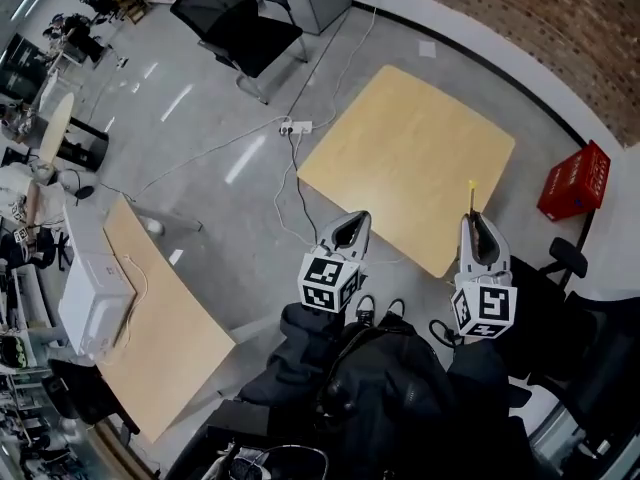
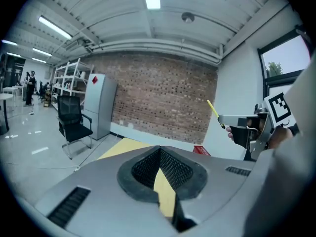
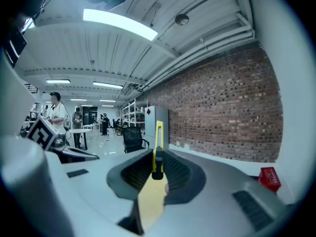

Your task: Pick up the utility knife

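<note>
The utility knife (image 1: 471, 196) is a thin yellow strip with a black part, and it sticks out past the tips of my right gripper (image 1: 477, 222), which is shut on it above the near right edge of a light wooden table (image 1: 410, 158). In the right gripper view the knife (image 3: 158, 149) stands upright between the dark pads (image 3: 177, 174). My left gripper (image 1: 350, 224) is held level beside it over the floor, jaws together with nothing between them. The left gripper view shows the right gripper (image 2: 242, 125) with the knife (image 2: 213, 108) at its tip.
A red crate (image 1: 575, 181) sits on the floor right of the table. A black office chair (image 1: 235, 23) stands far off, a power strip (image 1: 297, 127) with cables lies on the floor, and a second wooden table (image 1: 160, 328) with a white box (image 1: 92, 303) is at left.
</note>
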The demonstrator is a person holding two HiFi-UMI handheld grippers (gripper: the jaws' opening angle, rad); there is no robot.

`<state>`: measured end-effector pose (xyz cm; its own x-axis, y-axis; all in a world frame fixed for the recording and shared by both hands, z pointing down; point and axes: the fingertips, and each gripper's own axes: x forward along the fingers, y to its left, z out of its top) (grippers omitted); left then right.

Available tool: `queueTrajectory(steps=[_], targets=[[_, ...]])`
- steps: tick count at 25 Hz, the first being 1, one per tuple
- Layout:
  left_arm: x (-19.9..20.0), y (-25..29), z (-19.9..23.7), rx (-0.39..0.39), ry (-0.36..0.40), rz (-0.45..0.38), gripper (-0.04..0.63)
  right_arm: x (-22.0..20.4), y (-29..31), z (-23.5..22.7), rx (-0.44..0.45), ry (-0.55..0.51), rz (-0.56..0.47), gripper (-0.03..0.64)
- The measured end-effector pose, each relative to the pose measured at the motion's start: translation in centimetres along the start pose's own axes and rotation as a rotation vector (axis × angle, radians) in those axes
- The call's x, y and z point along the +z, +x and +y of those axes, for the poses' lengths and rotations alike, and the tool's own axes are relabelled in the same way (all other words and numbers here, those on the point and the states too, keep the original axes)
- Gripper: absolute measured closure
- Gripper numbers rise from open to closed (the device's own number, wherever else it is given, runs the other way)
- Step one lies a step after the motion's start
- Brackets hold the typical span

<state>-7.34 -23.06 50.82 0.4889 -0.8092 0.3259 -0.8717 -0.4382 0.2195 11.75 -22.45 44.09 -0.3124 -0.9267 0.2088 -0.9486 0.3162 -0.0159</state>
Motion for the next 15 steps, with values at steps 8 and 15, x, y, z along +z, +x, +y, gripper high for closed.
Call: queueTrajectory(steps=[8,15], targets=[[5.7,-1.7,-1.7,-0.015,0.053,-0.108,0.594,4.4,-3.2,-0.3,-0.019,0.005,-0.1,0.548],[10.2,-3.0,-3.0,-0.031,0.067,-0.198,0.594,8.0,-5.2,-0.4,-0.025,0.001,-0.174,0.548]])
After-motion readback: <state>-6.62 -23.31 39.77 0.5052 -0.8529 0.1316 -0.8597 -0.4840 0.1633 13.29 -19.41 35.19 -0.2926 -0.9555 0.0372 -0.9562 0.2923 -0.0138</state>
